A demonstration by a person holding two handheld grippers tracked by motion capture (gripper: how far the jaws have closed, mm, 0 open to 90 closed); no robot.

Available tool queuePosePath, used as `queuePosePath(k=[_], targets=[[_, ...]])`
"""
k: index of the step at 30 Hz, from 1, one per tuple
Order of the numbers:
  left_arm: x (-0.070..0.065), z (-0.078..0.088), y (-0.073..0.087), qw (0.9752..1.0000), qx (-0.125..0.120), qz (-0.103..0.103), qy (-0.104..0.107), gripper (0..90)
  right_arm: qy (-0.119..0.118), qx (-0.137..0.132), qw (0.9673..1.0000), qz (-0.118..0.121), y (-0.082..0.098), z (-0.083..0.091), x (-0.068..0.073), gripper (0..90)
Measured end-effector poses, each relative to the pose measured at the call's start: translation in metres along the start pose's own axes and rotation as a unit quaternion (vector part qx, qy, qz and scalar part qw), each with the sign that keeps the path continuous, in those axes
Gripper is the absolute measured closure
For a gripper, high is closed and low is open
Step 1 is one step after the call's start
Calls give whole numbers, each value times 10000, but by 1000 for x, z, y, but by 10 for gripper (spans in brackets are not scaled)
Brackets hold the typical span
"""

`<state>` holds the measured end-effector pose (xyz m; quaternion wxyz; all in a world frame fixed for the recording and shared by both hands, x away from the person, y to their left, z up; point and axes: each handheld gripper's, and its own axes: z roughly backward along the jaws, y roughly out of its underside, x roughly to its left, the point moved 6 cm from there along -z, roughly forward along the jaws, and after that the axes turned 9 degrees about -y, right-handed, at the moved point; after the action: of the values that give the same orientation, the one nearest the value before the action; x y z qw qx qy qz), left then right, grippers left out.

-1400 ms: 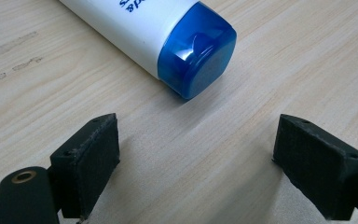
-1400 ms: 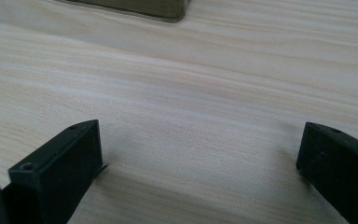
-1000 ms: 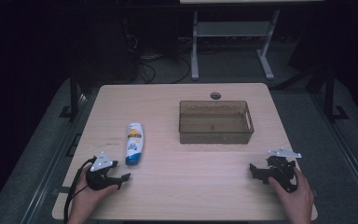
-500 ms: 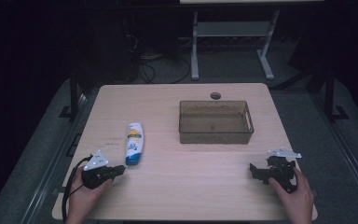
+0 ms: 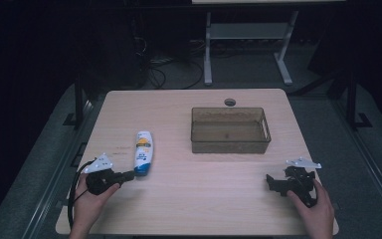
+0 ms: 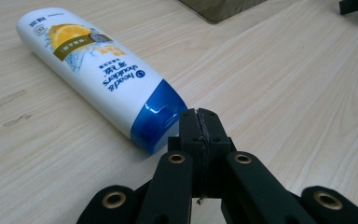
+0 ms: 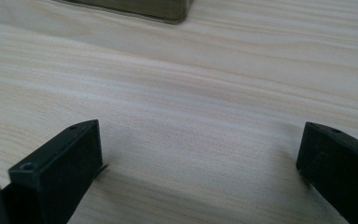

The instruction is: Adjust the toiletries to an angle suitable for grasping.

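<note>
Pale wood-grain laminate covers the table (image 5: 194,199), where a white Head & Shoulders shampoo bottle (image 6: 98,70) with a glossy blue cap lies on its side near the left edge, its label printed with an orange slice; the smaller print is too fine to read. Just beside the cap, not touching it, sits the left gripper (image 6: 199,122), whose black jaws have just been closing and now meet flat with nothing between them. In the high view the left hand (image 5: 87,201) hides much of that tool's body. At the near right corner the right gripper (image 5: 273,183) rests with its jaws spread wide over bare tabletop, holding nothing. A rectangular translucent smoky-brown plastic bin (image 5: 230,130) stands toward the table's far side; both gripper views cut it off at the top edge.
</note>
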<state>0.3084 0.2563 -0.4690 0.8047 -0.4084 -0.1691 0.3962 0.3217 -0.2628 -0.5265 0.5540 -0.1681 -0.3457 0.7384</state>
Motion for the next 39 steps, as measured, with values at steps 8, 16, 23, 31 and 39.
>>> queuePosePath(k=[8, 16, 23, 31, 39], targets=[[-1, -8, -14, 9999, -15, -82, 140, 900, 1, 1, 10000, 1, 0, 0, 0, 0], [-3, -19, -28, 9996, 18, -139, 235, 900, 3, -2, 10000, 0, 0, 0, 0, 0], [-6, -28, -36, 9996, 43, -160, 229, 900, 13, -2, 10000, -20, -1, -1, 0, 0], [-8, -34, -47, 9994, 13, -230, 274, 900, 12, -5, 10000, -21, -1, -1, 0, 0], [-10, -47, -62, 9990, -18, -296, 329, 900, 0, 2, 10000, -8, -1, -1, 0, 0]])
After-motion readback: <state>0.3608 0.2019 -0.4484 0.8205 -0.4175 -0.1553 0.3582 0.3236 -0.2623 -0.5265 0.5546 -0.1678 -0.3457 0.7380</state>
